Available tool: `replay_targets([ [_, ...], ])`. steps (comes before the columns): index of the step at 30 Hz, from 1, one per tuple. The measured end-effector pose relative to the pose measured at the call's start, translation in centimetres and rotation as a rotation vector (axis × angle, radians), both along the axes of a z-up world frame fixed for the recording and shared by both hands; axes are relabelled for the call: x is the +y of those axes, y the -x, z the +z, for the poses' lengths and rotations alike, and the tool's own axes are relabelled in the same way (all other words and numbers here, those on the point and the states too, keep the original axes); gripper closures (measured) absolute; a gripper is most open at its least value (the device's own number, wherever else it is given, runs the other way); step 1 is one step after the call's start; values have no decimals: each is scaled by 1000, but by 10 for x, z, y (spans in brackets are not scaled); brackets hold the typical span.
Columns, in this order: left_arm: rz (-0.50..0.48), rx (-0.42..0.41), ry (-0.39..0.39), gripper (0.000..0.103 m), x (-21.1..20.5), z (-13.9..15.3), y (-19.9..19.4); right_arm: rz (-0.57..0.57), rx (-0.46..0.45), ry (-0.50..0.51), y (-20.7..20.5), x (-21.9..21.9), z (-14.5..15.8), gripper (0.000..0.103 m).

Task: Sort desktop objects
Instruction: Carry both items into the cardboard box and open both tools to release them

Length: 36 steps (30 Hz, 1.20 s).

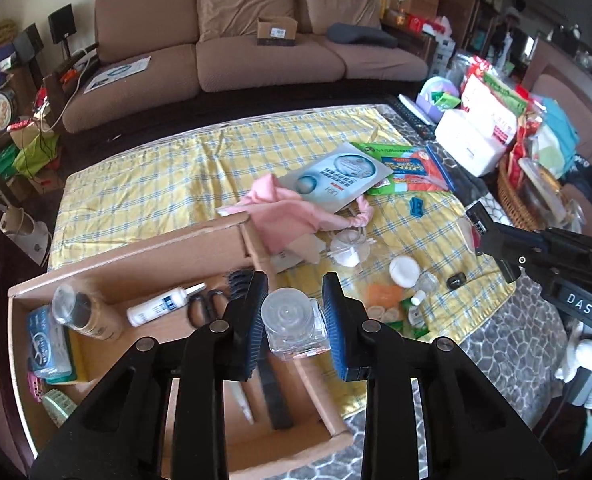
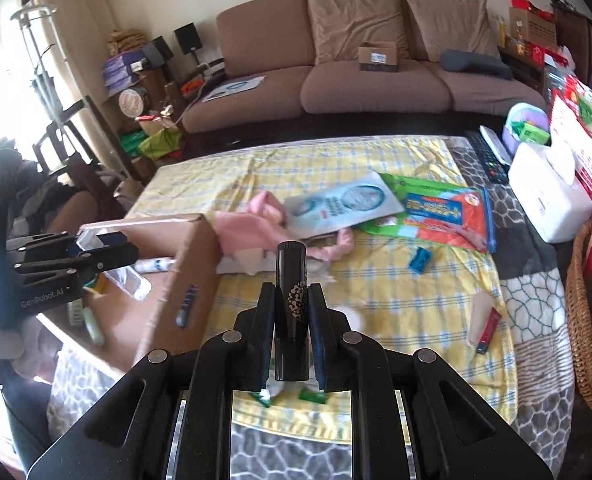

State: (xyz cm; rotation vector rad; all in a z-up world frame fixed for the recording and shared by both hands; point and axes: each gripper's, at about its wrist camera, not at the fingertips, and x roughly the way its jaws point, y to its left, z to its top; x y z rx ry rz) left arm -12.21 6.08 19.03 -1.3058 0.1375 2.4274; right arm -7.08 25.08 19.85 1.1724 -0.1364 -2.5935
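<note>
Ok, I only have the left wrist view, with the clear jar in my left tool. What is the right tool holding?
Observer: The right tool is shut on a black tube with a leopard-print patch.
Operator: And what's hidden behind that tool on the cloth?
Observer: A red stick with a blue end. It lies partly on a beige piece on the yellow checked cloth.
</note>
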Motion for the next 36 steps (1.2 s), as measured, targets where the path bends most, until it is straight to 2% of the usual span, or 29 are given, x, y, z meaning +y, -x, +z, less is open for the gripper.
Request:
replay_targets([
  [3, 40, -9, 10, 77, -48, 2, -9, 76, 4, 7, -4, -54, 11, 88],
  [7, 87, -28, 43, 77, -104, -10, -15, 172, -16, 26, 0, -130, 6, 88],
  [13, 126, -97, 102, 77, -160, -52, -10, 253, -136, 53, 20, -226, -40, 88],
  [18, 117, -166, 133, 80, -175, -90, 2, 284, -250, -6, 38, -279, -84, 88],
  [22, 124, -195, 134, 80, -181, -108, 12, 296, -312, -66, 46, -297, -107, 86],
  [24, 143, -186, 97, 79, -188, -104, 16, 274, -311, -82, 50, -297, -111, 83],
  [25, 153, -182, 80, 77, -193, -101, 17, 258, -307, -70, 53, -294, -111, 76],
  [26, 162, -175, 68, 73, -198, -98, 18, 246, -300, -46, 55, -290, -108, 67],
  [27, 170, -165, 56, 72, -202, -93, 18, 232, -289, -27, 56, -286, -105, 64],
  [30, 178, -136, 63, 67, -209, -79, 18, 217, -259, 3, 56, -274, -92, 63],
  [32, 175, -117, 54, 60, -210, -68, 16, 207, -232, 7, 52, -263, -81, 64],
  [36, 149, -72, 41, 49, -193, -46, 5, 167, -197, 10, 44, -233, -59, 63],
])
